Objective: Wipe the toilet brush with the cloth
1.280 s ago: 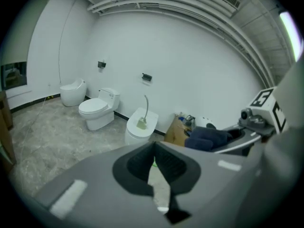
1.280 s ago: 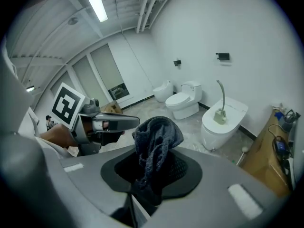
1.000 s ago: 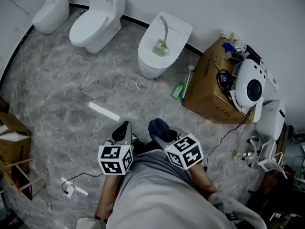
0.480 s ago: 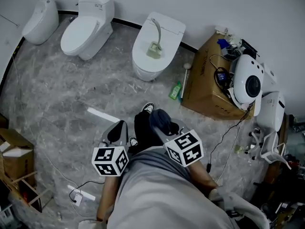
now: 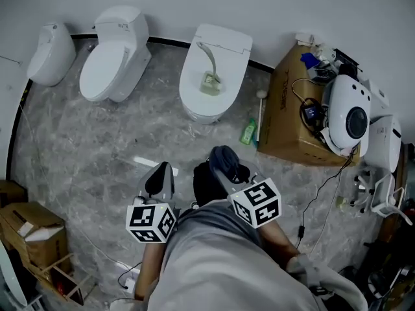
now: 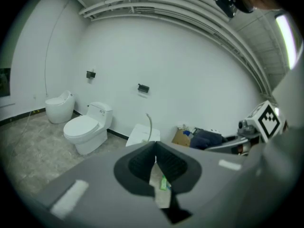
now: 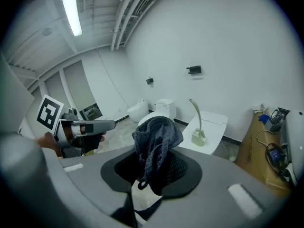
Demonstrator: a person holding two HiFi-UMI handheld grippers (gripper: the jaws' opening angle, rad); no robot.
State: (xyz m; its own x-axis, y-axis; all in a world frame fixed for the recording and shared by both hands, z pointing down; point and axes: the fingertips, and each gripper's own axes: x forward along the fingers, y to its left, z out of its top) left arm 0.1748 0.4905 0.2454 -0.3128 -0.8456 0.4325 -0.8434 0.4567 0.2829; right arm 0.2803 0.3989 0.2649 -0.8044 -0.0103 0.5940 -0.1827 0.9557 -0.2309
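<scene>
A pale toilet brush (image 5: 209, 67) with a curved handle stands in its holder on the closed lid of the middle toilet (image 5: 224, 41); it also shows as the toilet brush (image 7: 197, 122) in the right gripper view and, small, as the brush (image 6: 149, 124) in the left gripper view. My right gripper (image 5: 224, 172) is shut on a bunched dark blue cloth (image 5: 225, 159), well short of the toilet. That cloth (image 7: 156, 141) hangs over the right gripper (image 7: 154, 170). My left gripper (image 5: 162, 177) is beside it at the left, and the left gripper (image 6: 155, 163) is shut with nothing in it.
Two more white toilets (image 5: 111, 60) (image 5: 48, 52) stand at the left wall. A cardboard box (image 5: 292, 118) with cables and white devices is at the right; a green bottle (image 5: 248, 132) and a white rod (image 5: 259, 112) are beside it. A white strip (image 5: 150, 164) lies on the marble floor.
The view has shifted as the person stepped towards the toilets; a dark trouser leg now shows between the grippers. Both grippers keep their hold and spacing.
</scene>
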